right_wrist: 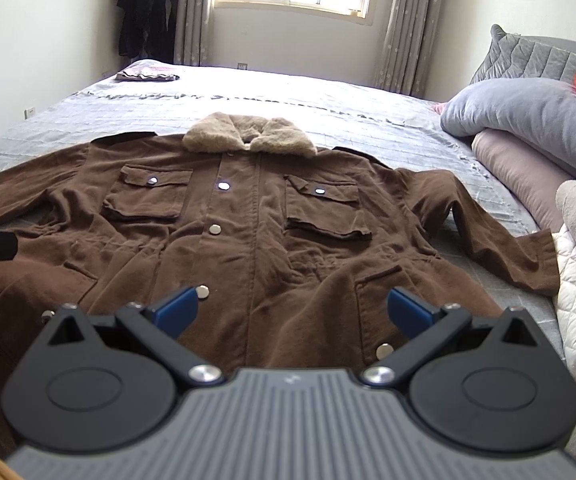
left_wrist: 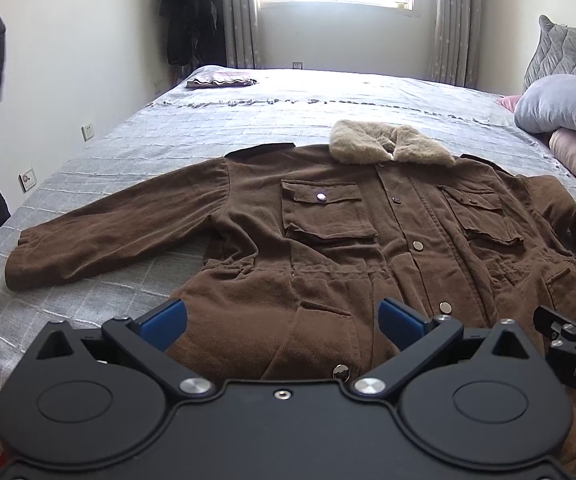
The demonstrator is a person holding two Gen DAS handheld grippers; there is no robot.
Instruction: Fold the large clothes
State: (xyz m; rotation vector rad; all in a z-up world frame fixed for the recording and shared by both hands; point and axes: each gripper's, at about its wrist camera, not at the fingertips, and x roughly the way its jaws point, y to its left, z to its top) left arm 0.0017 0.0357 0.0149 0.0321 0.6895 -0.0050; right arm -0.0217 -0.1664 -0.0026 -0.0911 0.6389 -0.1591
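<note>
brown cotton coat (right_wrist: 248,220) spread face-up on the grey bed (left_wrist: 136,152), hem toward both grippers, fur collar (right_wrist: 248,138) at the far end.

its long axis runs straight away from the tools, hem near, collar far, with the sleeves flung out to either side across that line. the left gripper (left_wrist: 282,326) hangs over the near hem on the coat's left half, blue fingers spread wide with nothing between them; the right gripper (right_wrist: 293,312) does the same over the right half, just as wide and just as empty. the left sleeve (left_wrist: 120,220) lies out on the left tool's side and the right sleeve (right_wrist: 487,232) on the right tool's side, so i judge each sleeve falls to its own nearer gripper for the first fold inward.
</note>
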